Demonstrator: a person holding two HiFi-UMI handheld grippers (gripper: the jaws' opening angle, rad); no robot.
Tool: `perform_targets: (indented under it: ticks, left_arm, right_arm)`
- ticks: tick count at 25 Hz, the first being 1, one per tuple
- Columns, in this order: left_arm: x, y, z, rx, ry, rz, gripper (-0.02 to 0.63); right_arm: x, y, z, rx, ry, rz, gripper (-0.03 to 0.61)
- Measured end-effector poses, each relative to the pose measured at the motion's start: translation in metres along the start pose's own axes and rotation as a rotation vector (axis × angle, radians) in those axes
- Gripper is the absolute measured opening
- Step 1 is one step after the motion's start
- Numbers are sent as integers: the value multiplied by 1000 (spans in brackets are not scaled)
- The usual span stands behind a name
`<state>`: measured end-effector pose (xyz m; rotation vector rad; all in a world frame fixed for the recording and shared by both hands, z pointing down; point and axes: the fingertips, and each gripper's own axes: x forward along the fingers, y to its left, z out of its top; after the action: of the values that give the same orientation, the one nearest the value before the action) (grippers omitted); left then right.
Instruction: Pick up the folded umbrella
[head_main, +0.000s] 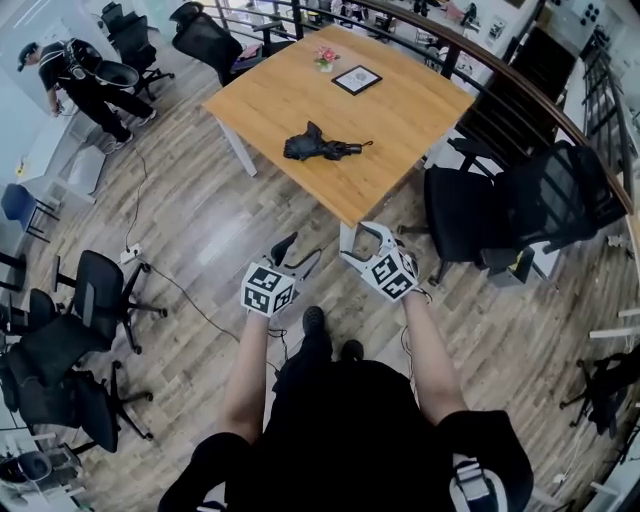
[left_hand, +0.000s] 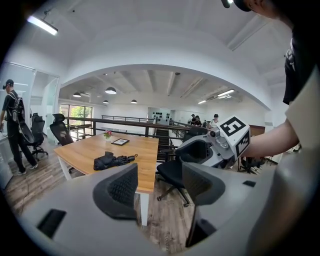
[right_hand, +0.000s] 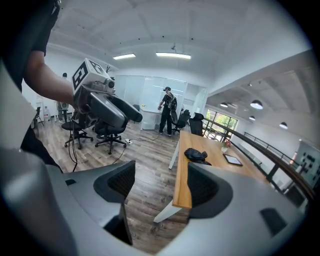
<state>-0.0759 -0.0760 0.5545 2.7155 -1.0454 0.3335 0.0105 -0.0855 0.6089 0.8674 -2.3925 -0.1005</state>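
Observation:
A black folded umbrella (head_main: 320, 147) lies near the middle of a wooden table (head_main: 290, 100), its handle pointing right. It also shows in the left gripper view as the umbrella (left_hand: 112, 160) and in the right gripper view as the umbrella (right_hand: 197, 155), in both well beyond the jaws. My left gripper (head_main: 300, 252) hovers over the floor just short of the table's near corner, open and empty. My right gripper (head_main: 362, 240) is beside it at that corner, also open with nothing between its jaws. Each gripper sees the other: the right gripper (left_hand: 210, 150), the left gripper (right_hand: 107, 107).
A framed picture (head_main: 356, 80) and a small flower pot (head_main: 325, 58) stand at the table's far end. Black office chairs (head_main: 500, 215) crowd the table's right side, more chairs (head_main: 95, 300) stand at left. A railing (head_main: 520, 90) runs behind. A person (head_main: 85, 85) stands far left.

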Motion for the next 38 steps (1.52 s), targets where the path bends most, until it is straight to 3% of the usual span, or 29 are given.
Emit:
perform_targets:
  ticks: [14, 25, 38]
  left_arm:
    - [42, 107, 10, -31, 12, -117, 279]
    - [65, 145, 20, -26, 24, -198, 279]
    - [101, 183, 29, -44, 23, -165, 279]
  right_arm:
    - [90, -37, 18, 28, 94, -35, 342]
    - [122, -54, 14, 74, 146, -79, 337]
    - [156, -97, 16, 66, 131, -53, 337]
